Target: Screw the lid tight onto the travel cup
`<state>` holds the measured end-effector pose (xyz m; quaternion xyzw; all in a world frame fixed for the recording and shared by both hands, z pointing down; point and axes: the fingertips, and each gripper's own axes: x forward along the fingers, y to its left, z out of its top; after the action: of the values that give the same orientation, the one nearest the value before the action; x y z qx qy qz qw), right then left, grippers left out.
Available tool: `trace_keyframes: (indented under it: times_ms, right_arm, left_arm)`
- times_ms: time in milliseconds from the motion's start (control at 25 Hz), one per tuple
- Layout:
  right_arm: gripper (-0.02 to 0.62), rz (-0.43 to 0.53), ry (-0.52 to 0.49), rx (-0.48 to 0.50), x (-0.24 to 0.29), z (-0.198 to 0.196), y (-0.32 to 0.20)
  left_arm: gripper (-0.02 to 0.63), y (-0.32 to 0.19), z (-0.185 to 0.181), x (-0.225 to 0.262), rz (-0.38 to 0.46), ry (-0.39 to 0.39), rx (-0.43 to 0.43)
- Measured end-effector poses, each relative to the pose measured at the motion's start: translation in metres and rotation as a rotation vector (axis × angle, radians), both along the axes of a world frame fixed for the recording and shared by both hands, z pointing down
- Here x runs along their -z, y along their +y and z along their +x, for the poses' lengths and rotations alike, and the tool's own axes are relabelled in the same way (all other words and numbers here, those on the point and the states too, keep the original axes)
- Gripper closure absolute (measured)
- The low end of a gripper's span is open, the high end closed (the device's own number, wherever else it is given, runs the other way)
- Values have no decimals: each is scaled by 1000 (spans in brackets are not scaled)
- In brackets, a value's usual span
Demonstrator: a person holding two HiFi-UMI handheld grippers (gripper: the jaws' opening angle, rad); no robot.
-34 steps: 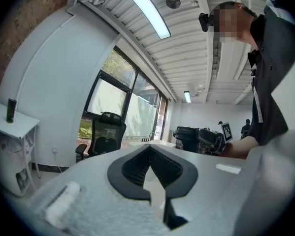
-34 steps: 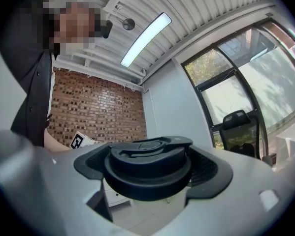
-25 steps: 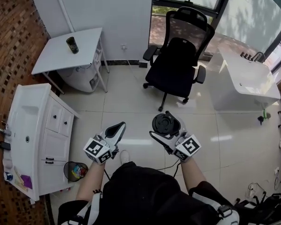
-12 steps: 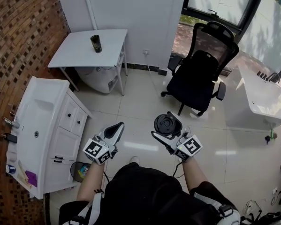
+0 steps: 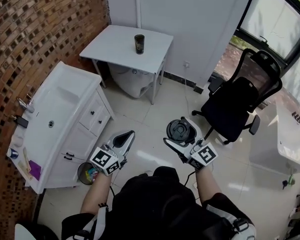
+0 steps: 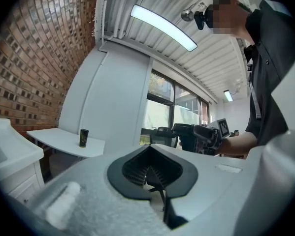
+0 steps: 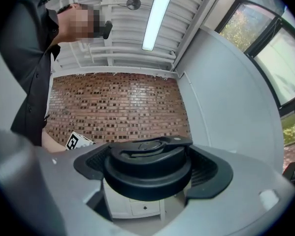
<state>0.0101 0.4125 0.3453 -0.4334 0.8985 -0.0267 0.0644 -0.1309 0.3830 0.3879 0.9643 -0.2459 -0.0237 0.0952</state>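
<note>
Between the jaws of the right tongs (image 5: 181,131): black screw lid (image 7: 147,167), round, flip tab on its upper face, top side up. Jaws stand wide apart, with the ribbed pads pressed on the lid's rim from both sides, so the lid is gripped. Marker cube sits at the back of the tongs, over the person's hand.

Left tongs (image 5: 127,136) are near the right tongs, on their left and about level with them. Jaws are fully together, pads meeting, with nothing between them. Both tongs are held out in front of the person's dark-clothed body, above the tiled floor (image 5: 155,109).

Travel cup (image 5: 139,44): dark, upright, top too small to read. It stands on the white counter (image 5: 112,48), well apart from both tongs, far ahead of them and slightly left of the right tongs. In the left gripper view it shows to the left of the closed jaws, alone on the counter.

White vanity cabinet (image 5: 64,119) with a sink stands left of the left tongs, against the brick wall (image 5: 39,24). Small wastebasket (image 5: 86,173) sits at the cabinet's foot, near the left tongs on their left. Black office chair (image 5: 237,109) is ahead and right of the right tongs, by the window.
</note>
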Motion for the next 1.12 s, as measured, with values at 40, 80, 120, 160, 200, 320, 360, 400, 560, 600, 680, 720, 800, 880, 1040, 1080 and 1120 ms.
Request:
trace_keyframes:
  times_ms: [40, 80, 120, 160, 200, 320, 360, 400, 560, 600, 680, 720, 800, 880, 1040, 1080, 1120]
  right_arm:
    - [120, -1, 1, 19, 0, -1, -7]
    - [120, 2, 0, 39, 0, -2, -13]
    - [120, 8, -2, 59, 2, -4, -20]
    - [120, 14, -3, 79, 5, -5, -25]
    - [120, 18, 0, 98, 7, -5, -31]
    - [120, 36, 15, 148, 16, -8, -47]
    - [120, 43, 18, 165, 19, -9, -50]
    - [120, 47, 22, 179, 20, -10, -52]
    - [120, 55, 19, 212, 22, -5, -58]
    - [120, 54, 18, 216, 21, -2, -58]
    - [120, 50, 21, 219, 20, 5, -58]
    - [120, 48, 21, 219, 19, 10, -59]
    - [120, 43, 16, 220, 17, 22, -62]
    - [120, 39, 10, 224, 16, 36, -66]
    - [120, 37, 9, 248, 15, 59, -71]
    - [120, 30, 8, 256, 13, 63, -72]
    - [120, 19, 9, 264, 10, 66, -74]
  left_arm:
    - [604, -3, -2, 1, 2, 2, 21]
    - [603, -7, -4, 1, 3, 2, 42]
    - [604, -11, -5, 3, 6, 2, 61]
    - [603, -15, -6, 4, 10, 3, 80]
    - [603, -19, -6, 7, 16, 6, 96]
    - [604, -29, -3, 15, 28, 25, 140]
    - [604, -30, -1, 17, 31, 30, 149]
    - [604, -31, 1, 18, 34, 32, 156]
    - [603, -36, 13, 20, 36, 37, 176]
    - [603, -37, 17, 19, 35, 35, 179]
    - [603, -41, 26, 18, 32, 35, 184]
    - [603, -43, 31, 18, 31, 36, 185]
    - [604, -48, 45, 17, 30, 34, 183]
    - [603, -51, 62, 17, 33, 27, 176]
    - [603, -56, 87, 13, 22, 28, 194]
    - [603, -56, 90, 10, 12, 34, 206]
    - [603, -55, 93, 6, 1, 40, 215]
